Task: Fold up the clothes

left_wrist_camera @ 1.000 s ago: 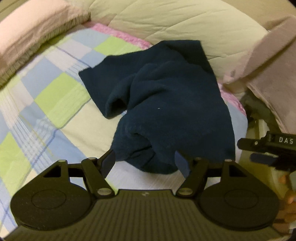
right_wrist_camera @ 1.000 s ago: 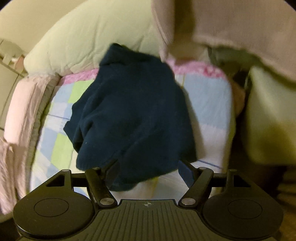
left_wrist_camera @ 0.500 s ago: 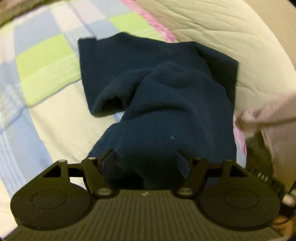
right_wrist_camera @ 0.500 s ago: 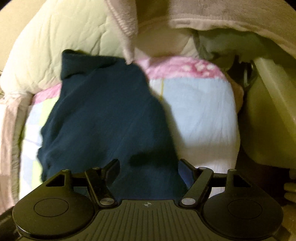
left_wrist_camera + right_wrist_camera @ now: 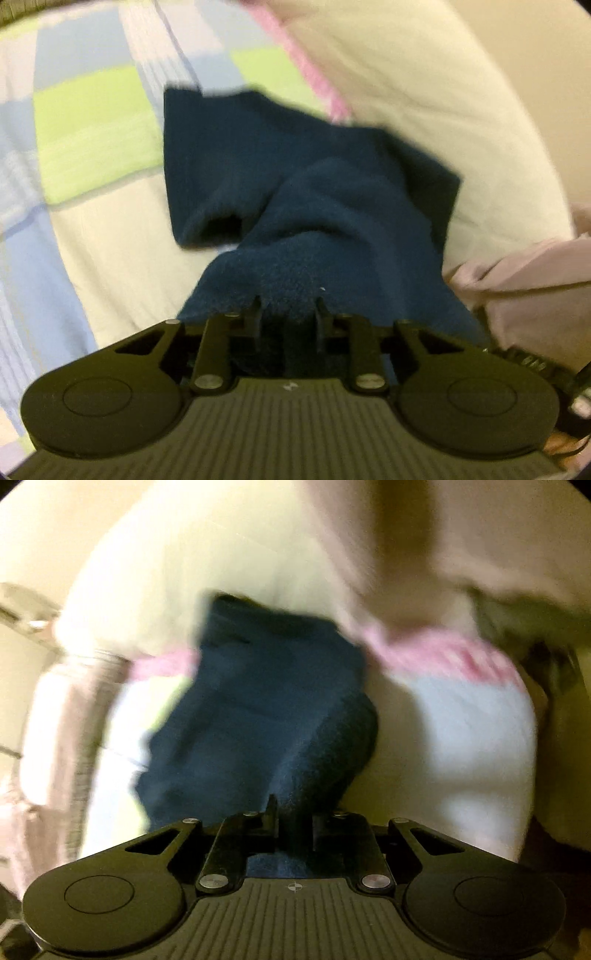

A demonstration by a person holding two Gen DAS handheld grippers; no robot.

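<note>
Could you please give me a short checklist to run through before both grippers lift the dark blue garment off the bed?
1. Left gripper closed on the dark blue garment, jaws having just closed: ok.
2. Right gripper pinching it too: ok.
3. Both grips on matching corners: cannot tell.
4. Garment flat: not ok, bunched.
5. Checked bedsheet caught in a grip: cannot tell.

checked bedsheet [image 5: 92, 110] in green and blue, cream quilt [image 5: 424, 92] behind, pinkish cloth [image 5: 535, 277] at right
</note>
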